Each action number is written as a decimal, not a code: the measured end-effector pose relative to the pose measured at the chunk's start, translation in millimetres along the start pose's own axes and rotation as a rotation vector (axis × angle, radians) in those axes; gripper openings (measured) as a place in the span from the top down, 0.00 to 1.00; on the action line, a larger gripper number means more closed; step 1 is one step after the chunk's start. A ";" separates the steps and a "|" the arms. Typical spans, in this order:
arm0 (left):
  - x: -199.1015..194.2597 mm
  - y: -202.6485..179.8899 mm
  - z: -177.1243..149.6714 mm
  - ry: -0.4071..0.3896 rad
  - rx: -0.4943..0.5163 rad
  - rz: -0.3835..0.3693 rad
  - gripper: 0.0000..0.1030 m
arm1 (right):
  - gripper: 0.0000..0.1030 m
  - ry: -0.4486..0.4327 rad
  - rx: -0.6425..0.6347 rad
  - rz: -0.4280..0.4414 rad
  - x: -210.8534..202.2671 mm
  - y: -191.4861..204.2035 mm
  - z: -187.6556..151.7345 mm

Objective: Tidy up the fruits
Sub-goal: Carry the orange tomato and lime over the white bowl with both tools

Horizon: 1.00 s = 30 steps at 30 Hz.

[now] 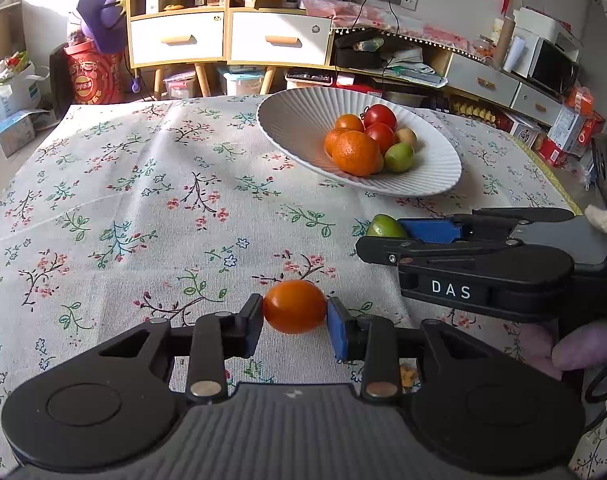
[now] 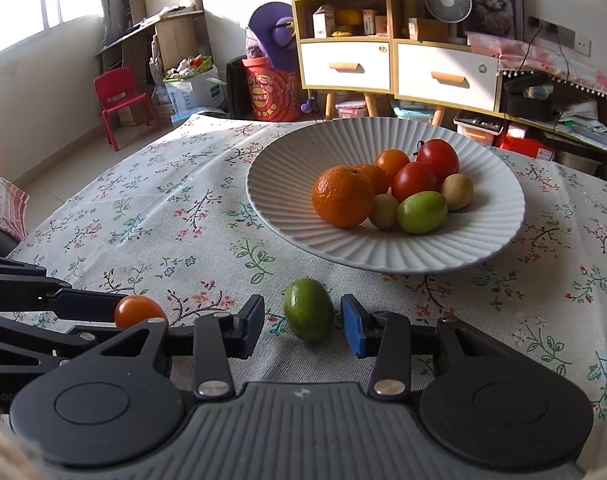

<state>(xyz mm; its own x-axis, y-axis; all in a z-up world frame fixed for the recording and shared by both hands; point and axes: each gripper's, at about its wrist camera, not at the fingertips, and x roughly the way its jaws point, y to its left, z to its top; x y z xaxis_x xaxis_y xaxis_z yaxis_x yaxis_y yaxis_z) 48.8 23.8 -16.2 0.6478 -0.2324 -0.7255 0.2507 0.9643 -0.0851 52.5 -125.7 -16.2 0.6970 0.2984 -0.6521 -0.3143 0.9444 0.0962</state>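
My left gripper (image 1: 295, 320) is shut on a small orange tomato (image 1: 294, 306), pinched between its black and blue pads just above the floral tablecloth (image 1: 143, 184). My right gripper (image 2: 303, 324) straddles a green fruit (image 2: 308, 309) that lies on the cloth; a narrow gap shows on each side of the fruit, so its pads do not press on it. In the left wrist view the right gripper (image 1: 383, 236) reaches in from the right, with the green fruit (image 1: 385, 226) at its tips. A white ribbed plate (image 2: 287, 184) behind holds several fruits: a mandarin (image 2: 342, 196), red tomatoes, small green and tan fruits.
The plate (image 1: 287, 120) sits toward the far right of the table. The left gripper (image 2: 119, 312) with the orange tomato (image 2: 137, 310) is close on the left of my right gripper. Shelves, drawers, boxes and a red chair (image 2: 119, 100) stand beyond the table's far edge.
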 end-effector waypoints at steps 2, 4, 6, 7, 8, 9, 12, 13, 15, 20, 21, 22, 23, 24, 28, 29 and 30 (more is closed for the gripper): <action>0.0 0.1 0.1 0.000 0.000 -0.001 0.74 | 0.69 0.003 -0.003 0.005 -0.3 0.4 -0.1; -0.1 0.4 0.6 0.000 0.001 0.000 0.74 | 0.75 0.006 -0.006 0.009 0.0 1.2 0.3; -0.1 0.4 0.7 0.000 0.001 0.000 0.74 | 0.76 0.009 -0.009 0.013 -0.3 1.6 0.3; -0.1 0.5 0.7 -0.001 0.001 0.000 0.74 | 0.76 0.009 -0.011 0.014 -0.7 2.0 0.3; -0.4 0.4 1.0 -0.001 0.002 0.000 0.74 | 0.76 0.010 -0.013 0.015 -1.2 2.4 0.2; -1.1 0.0 1.8 -0.003 0.002 0.000 0.74 | 0.76 0.012 -0.014 0.016 -1.8 2.4 0.2; -2.3 -1.0 4.2 -0.007 0.005 0.000 0.74 | 0.76 0.012 -0.008 0.020 -5.1 2.3 0.0; -3.1 -1.9 4.7 -0.009 0.007 0.000 0.74 | 0.76 0.013 -0.007 0.022 -6.6 1.8 0.2; -3.9 -2.8 5.6 -0.012 0.010 0.001 0.74 | 0.76 0.012 -0.003 0.024 -10.0 0.5 0.0; -4.3 -8.2 8.6 -0.017 0.011 -0.001 0.74 | 0.76 0.009 0.013 0.015 -17.4 -2.8 1.0; -4.8 -9.4 9.2 -0.018 0.013 -0.002 0.74 | 0.76 0.010 0.016 0.014 -18.7 -3.9 1.2; -5.9 -10.8 9.9 -0.021 0.015 -0.003 0.74 | 0.76 0.011 0.019 0.011 -20.1 -4.5 1.2; -6.9 -12.4 10.6 -0.023 0.018 -0.005 0.74 | 0.76 0.013 0.023 0.007 -21.5 -5.6 1.7; -7.4 -13.9 11.2 -0.025 0.019 -0.008 0.74 | 0.76 0.013 0.026 0.005 -23.1 -7.6 2.3; -9.2 -19.6 14.8 -0.034 0.017 -0.018 0.74 | 0.76 0.005 0.038 0.001 -30.6 -11.9 4.0; -9.6 -21.1 15.9 -0.037 0.017 -0.021 0.74 | 0.76 0.002 0.040 0.000 -32.9 -13.5 4.8; -10.1 -22.6 17.0 -0.040 0.017 -0.023 0.74 | 0.76 -0.002 0.041 -0.002 -35.0 -14.5 5.6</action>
<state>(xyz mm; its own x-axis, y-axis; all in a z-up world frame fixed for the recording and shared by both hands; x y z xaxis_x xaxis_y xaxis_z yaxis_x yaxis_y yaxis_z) 48.8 2.2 4.6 0.6697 -0.2596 -0.6958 0.2777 0.9565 -0.0895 36.3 -149.0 9.3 0.6987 0.2970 -0.6508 -0.2862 0.9498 0.1262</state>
